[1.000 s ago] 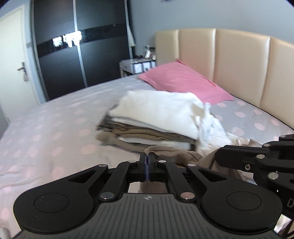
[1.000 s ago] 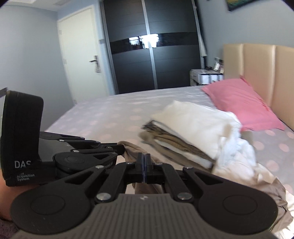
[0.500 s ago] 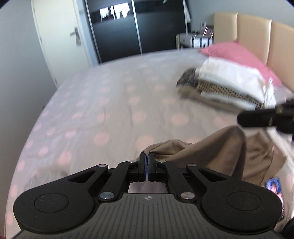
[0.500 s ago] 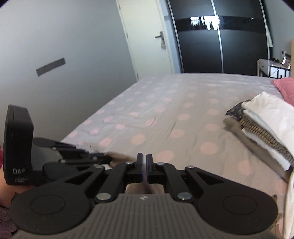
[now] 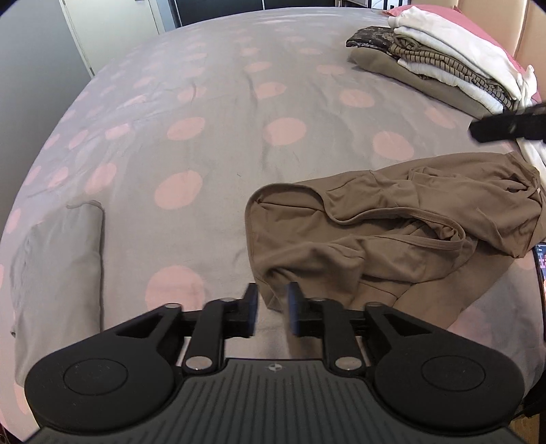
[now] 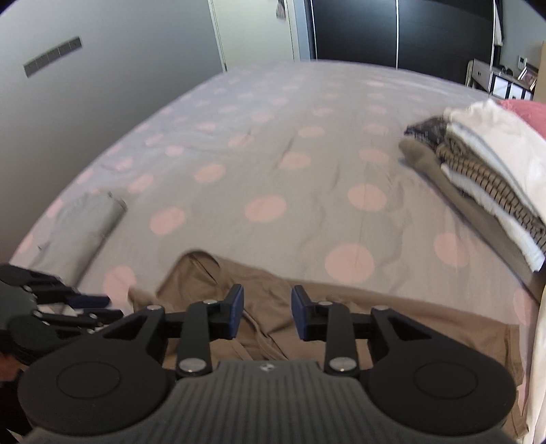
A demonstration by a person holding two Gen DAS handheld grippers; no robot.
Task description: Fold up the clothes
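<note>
A big bed (image 6: pixel 273 143) with a grey sheet and pink dots fills the room, with a grey wall (image 6: pixel 102 68), a white door (image 6: pixel 259 30) and a dark wardrobe (image 6: pixel 392 30) behind it.

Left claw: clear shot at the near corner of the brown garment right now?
Probably yes. The left claw is open, and the crumpled near corner of the brown garment lies just ahead of its fingertips on the bedspread. Nothing sits between them; the right claw is off to the side.

Smooth, seemingly stretchy tan cloth garment (image 5: pixel 392 232); matt cotton-like bedsheet (image 5: pixel 218 143)
</note>
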